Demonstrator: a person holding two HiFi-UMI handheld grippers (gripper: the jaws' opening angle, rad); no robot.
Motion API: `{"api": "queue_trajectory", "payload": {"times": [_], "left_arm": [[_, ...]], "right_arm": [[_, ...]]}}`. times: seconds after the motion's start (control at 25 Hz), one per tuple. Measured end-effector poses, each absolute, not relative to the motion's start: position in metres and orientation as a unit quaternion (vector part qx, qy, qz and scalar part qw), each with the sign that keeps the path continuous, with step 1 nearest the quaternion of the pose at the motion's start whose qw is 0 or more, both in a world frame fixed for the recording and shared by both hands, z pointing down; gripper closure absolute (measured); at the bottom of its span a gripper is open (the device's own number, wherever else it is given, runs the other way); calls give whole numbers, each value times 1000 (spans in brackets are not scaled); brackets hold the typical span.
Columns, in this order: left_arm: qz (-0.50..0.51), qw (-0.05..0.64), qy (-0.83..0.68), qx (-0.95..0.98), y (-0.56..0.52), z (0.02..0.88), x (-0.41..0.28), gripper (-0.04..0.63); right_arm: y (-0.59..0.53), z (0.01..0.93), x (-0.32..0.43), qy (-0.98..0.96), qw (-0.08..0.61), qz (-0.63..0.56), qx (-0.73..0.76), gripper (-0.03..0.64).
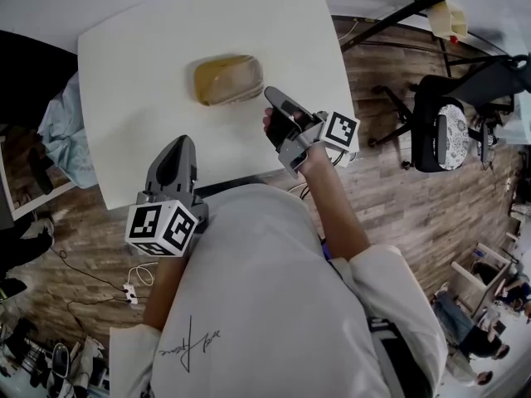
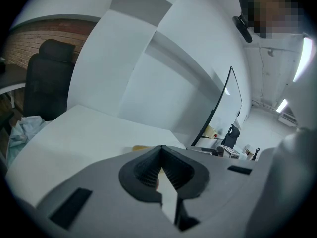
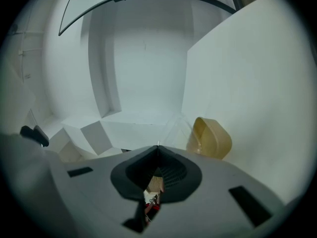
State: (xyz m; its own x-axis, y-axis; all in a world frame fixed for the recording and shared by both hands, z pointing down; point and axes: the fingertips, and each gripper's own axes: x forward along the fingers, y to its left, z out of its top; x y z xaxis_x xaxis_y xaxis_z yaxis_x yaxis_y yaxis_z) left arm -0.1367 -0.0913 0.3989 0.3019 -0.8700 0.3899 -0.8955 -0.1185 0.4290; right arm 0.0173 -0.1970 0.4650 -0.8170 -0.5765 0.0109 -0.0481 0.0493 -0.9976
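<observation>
Tan tub (image 1: pixel 228 79) lies mid white table (image 1: pixel 124 65); right gripper (image 1: pixel 270 94) just beside its right end, jaws pressed together, nothing between; left gripper (image 1: pixel 177 142) over table's near edge, well apart from tub, jaws likewise together, empty.

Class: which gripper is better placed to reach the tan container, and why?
Right, probably: the right gripper sits close beside the tan container, while the left gripper is farther back, over the white table's near edge.

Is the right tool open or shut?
Shut. In the right gripper view, the right tool has its two jaws meeting at the tips, with nothing gripped between them.
</observation>
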Motion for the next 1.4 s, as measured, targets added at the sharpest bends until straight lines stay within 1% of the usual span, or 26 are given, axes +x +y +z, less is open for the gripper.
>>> {"api": "queue_trajectory", "payload": {"times": [1.4], "left_arm": [[-9, 310, -590, 745, -84, 397, -137, 588]], "right_arm": [[-194, 401, 5, 721, 229, -629, -179, 606]]}}
